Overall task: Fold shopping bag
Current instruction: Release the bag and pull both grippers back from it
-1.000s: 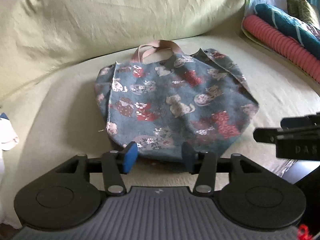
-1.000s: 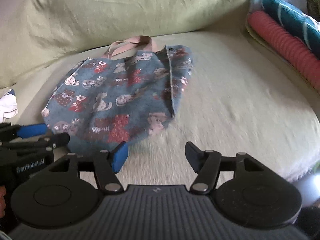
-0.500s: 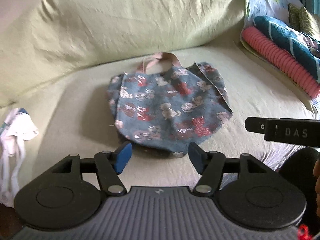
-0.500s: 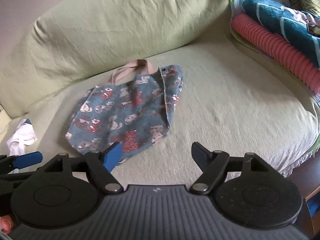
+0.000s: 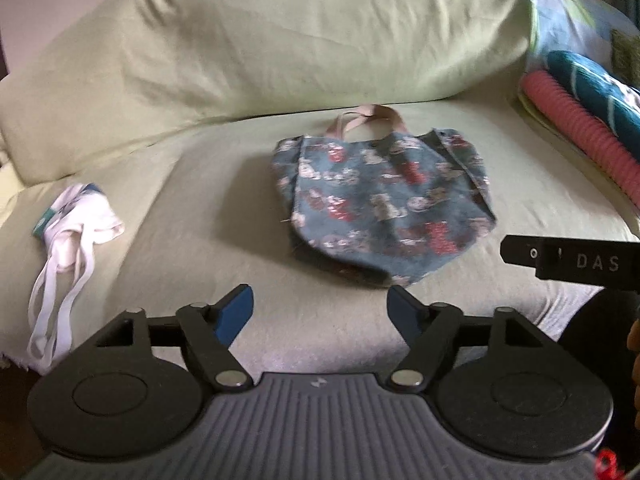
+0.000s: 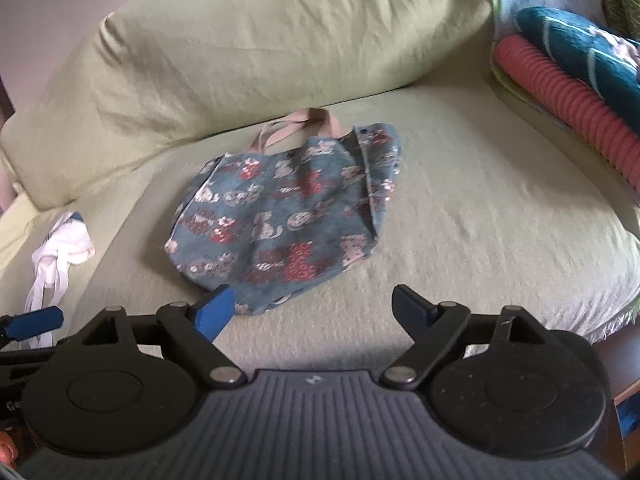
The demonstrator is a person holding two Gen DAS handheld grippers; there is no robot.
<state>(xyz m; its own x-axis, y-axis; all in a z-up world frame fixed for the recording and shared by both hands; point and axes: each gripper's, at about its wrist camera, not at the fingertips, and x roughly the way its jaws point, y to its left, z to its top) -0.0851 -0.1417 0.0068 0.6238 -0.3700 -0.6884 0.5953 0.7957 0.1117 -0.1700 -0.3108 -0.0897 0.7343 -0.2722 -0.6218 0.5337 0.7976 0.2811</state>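
A blue shopping bag (image 5: 384, 204) with a cat print and pink handles (image 5: 366, 116) lies flat on the pale green sofa seat (image 5: 208, 216). It also shows in the right wrist view, bag (image 6: 288, 216) with handles (image 6: 296, 126) pointing at the backrest. My left gripper (image 5: 321, 312) hovers open in front of the bag's near edge, apart from it. My right gripper (image 6: 310, 312) is open too, with nothing between its fingers, its left fingertip just before the bag's near corner. The right gripper's body (image 5: 568, 260) pokes into the left wrist view at the right.
A crumpled white bag with long straps (image 5: 70, 236) lies at the seat's left end, white bag (image 6: 56, 256) in the other view. Rolled pink and teal textiles (image 5: 580, 128) are stacked at the right. The backrest cushion (image 5: 280, 40) rises behind. The seat's front edge drops off at the right (image 6: 608, 312).
Both grippers have pulled back and up from the bag, which now looks smaller and farther off. Both sets of fingers have spread a little wider. The bag stays put.
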